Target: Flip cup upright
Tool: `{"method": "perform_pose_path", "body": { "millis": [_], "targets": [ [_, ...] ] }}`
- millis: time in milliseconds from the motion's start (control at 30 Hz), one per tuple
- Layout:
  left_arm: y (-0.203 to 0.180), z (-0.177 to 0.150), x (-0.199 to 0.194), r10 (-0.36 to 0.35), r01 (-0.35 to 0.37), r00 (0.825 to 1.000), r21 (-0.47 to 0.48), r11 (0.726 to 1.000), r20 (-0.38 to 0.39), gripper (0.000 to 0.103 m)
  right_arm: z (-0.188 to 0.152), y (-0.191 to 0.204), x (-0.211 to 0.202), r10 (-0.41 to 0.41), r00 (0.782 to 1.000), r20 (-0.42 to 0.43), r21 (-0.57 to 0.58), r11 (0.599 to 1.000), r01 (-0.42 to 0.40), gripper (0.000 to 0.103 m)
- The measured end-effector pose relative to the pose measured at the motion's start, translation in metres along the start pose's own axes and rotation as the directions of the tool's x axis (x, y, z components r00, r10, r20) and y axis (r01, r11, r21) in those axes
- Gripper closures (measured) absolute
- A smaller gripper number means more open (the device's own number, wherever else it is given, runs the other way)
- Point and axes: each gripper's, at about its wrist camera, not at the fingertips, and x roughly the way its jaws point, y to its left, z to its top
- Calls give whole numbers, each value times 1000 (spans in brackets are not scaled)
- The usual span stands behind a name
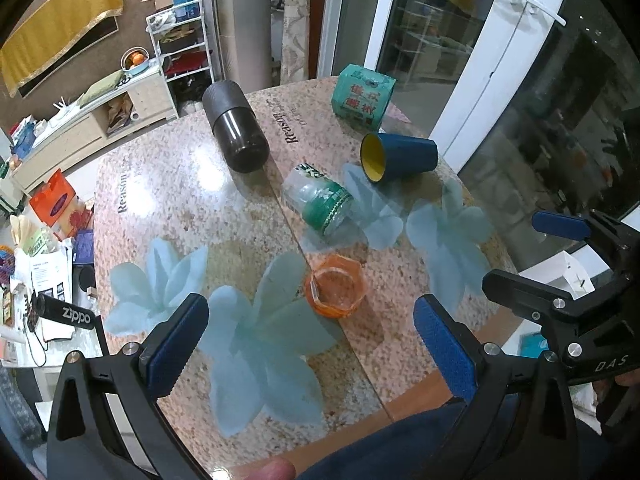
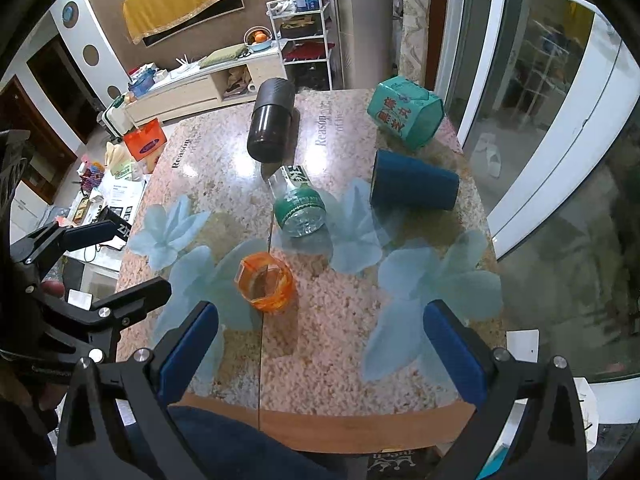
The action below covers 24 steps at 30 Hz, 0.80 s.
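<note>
While both the left claw (image 1: pixel 308 344) and right claw (image 2: pixel 320 348) are held spread, the dark-blue, yellow-lined cup (image 1: pixel 398 156) is seen lying sideways on the counter (image 1: pixel 180 200).

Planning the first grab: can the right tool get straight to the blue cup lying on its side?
Probably yes. The right tool is open, and the table between it and the cup looks bare; the bottle lies off to the left.

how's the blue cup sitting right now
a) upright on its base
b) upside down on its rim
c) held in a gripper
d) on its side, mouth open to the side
d: the blue cup lies on its side on the table, its yellow inside showing through the sideways mouth, and neither gripper touches it.
</note>
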Motion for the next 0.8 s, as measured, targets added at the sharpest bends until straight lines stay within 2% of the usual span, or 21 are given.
{"method": "perform_pose_path", "body": {
  "millis": [800],
  "targets": [
    [3,0,5,-18,17,999,-9,1000,-27,0,2,-3,5,19,1000,-17,15,1000,-19,0]
  ]
}}
